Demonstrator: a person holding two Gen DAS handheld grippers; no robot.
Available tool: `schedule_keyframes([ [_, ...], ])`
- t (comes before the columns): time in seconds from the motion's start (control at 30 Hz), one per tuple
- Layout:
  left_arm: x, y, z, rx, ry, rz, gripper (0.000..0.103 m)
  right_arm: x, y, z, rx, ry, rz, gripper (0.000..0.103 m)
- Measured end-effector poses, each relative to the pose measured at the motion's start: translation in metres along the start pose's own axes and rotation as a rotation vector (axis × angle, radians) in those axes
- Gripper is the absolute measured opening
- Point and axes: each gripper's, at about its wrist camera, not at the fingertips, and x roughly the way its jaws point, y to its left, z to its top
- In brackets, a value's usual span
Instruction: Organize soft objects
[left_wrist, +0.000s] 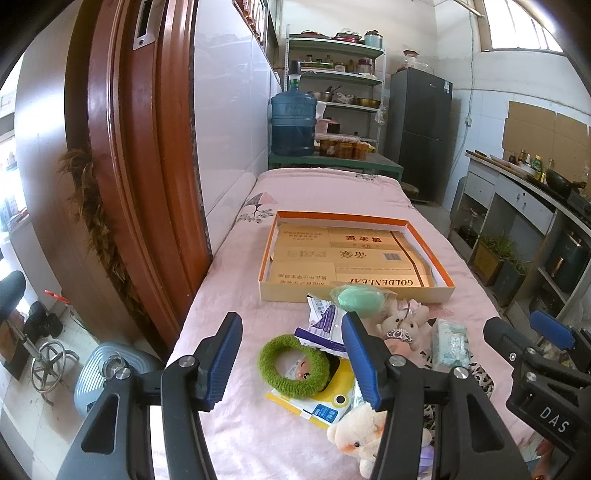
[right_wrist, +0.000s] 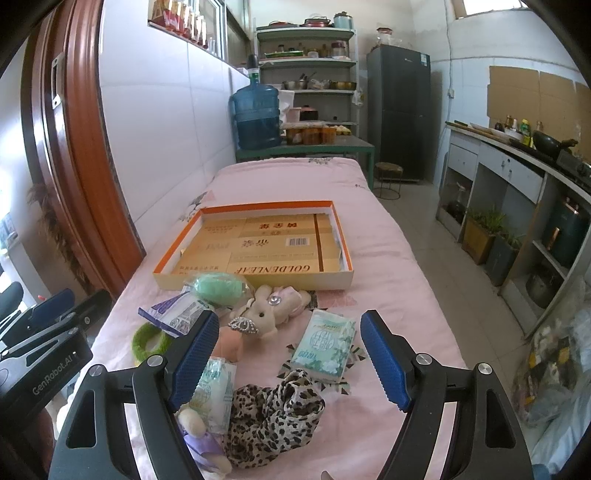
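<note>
Soft toys (right_wrist: 266, 314), scarf (right_wrist: 273, 410) heaped at box's (right_wrist: 255, 275) six o'clock, none packed; both grippers (left_wrist: 291, 354) (right_wrist: 290, 360) spread, empty; next calls for pinching one.

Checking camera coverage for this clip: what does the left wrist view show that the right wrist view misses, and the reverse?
Only the left wrist view shows the yellow printed packet under the fuzzy green ring.

Only the right wrist view shows the leopard-print fabric scarf.

Both show the shallow orange-rimmed cardboard box, the beige plush bunny, the pale green tissue pack, and open, empty grippers.
</note>
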Motion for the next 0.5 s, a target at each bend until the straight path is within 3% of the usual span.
schedule_keyframes([
  [0.5,0.0001,0.0002,0.0002,0.000,0.000,-0.001,0.056,0.0014,0.0015,0.0000,0.001,0.004,0.002,0.080],
])
